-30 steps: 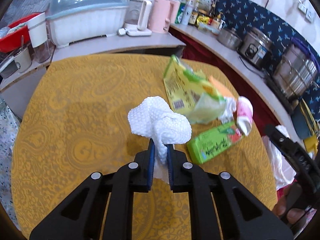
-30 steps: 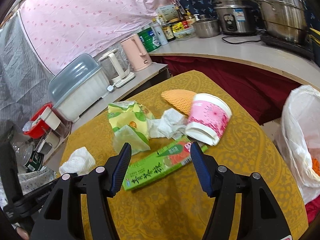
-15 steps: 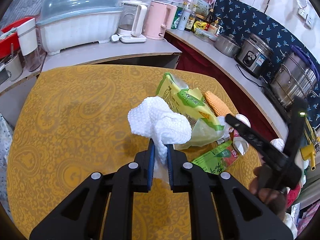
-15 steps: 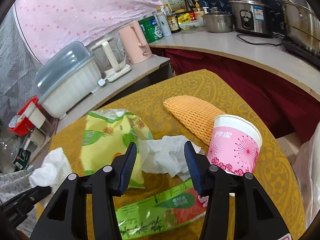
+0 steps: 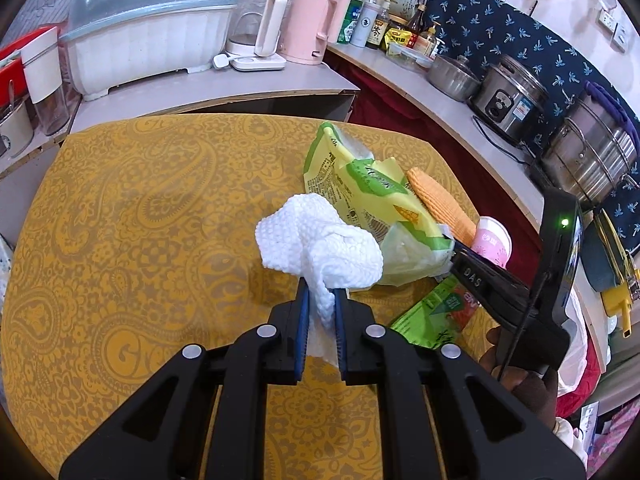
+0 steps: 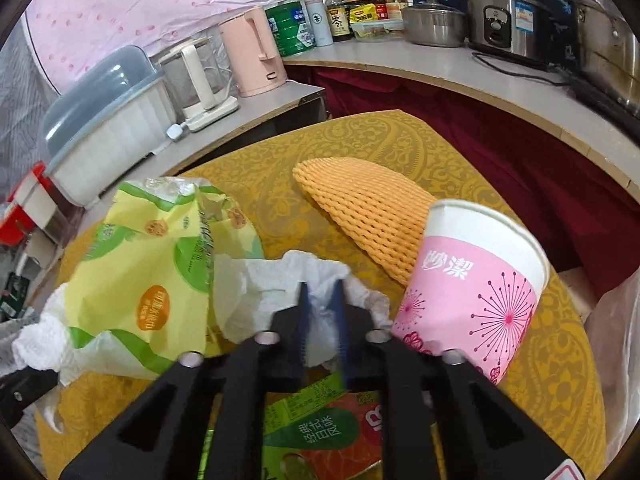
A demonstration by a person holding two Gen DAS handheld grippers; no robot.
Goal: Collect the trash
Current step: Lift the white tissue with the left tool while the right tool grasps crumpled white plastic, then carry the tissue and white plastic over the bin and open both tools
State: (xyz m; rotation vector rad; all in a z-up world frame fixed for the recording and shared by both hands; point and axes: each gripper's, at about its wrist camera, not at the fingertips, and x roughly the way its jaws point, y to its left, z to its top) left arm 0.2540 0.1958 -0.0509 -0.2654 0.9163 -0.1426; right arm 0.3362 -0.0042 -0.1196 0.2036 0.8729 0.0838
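Your left gripper [image 5: 319,300] is pinching a crumpled, dimpled white paper towel [image 5: 316,246] above the yellow tablecloth [image 5: 140,220]. Your right gripper [image 6: 321,296] is clamping a thin wrinkled tissue [image 6: 260,284], its jaws having just closed on it amid the litter. Lying around it, left to right, you are seeing one yellow-green wrapper [image 6: 160,256], one green box [image 6: 320,432], one orange foam net [image 6: 364,208] and one pink paper cup [image 6: 476,288].

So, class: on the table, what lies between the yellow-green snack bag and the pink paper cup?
In the right wrist view, a crumpled white tissue lies between snack bag and cup, pinched by the right gripper.
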